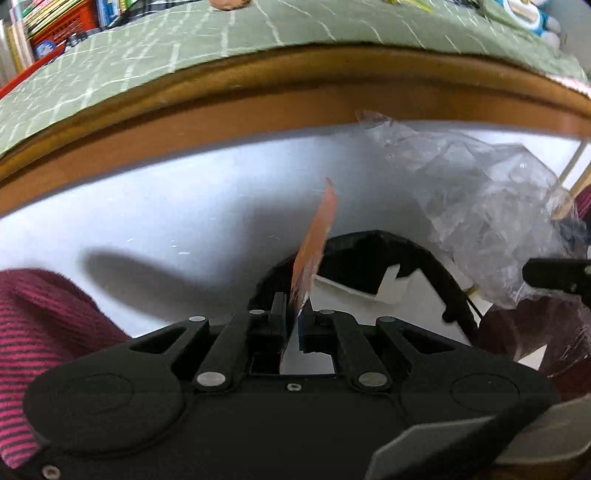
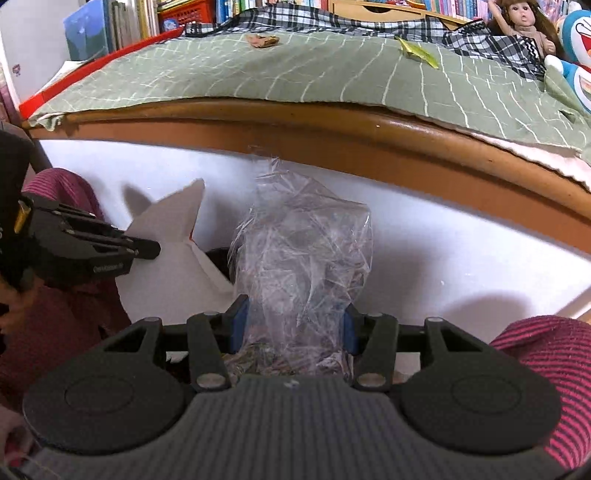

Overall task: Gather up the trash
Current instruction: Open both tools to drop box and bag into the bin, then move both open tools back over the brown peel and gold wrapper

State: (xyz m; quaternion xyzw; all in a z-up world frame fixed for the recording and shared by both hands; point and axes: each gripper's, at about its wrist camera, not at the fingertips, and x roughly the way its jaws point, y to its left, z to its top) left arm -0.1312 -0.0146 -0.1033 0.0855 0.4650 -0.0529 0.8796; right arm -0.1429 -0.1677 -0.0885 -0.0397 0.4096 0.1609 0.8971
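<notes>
My left gripper (image 1: 295,301) is shut on a thin flat wrapper (image 1: 314,236), orange-red on one face and white on the other. The wrapper stands edge-on above a black bin (image 1: 373,238) with white paper inside. In the right wrist view the same wrapper (image 2: 170,236) shows its white face, pinched by the left gripper (image 2: 147,250) at the left. My right gripper (image 2: 293,312) is shut on a crumpled clear plastic bag (image 2: 303,251) that rises between its blue pads. That bag (image 1: 480,206) fills the right of the left wrist view, beside one right gripper finger (image 1: 554,275).
A bed with a green sheet (image 2: 258,74) and a wooden frame (image 2: 332,125) runs across the back, white panel below. On the sheet lie a brown scrap (image 2: 263,40) and a green wrapper (image 2: 417,51). A doll (image 2: 524,22) and plush toys sit far right. Striped magenta clothing flanks both grippers.
</notes>
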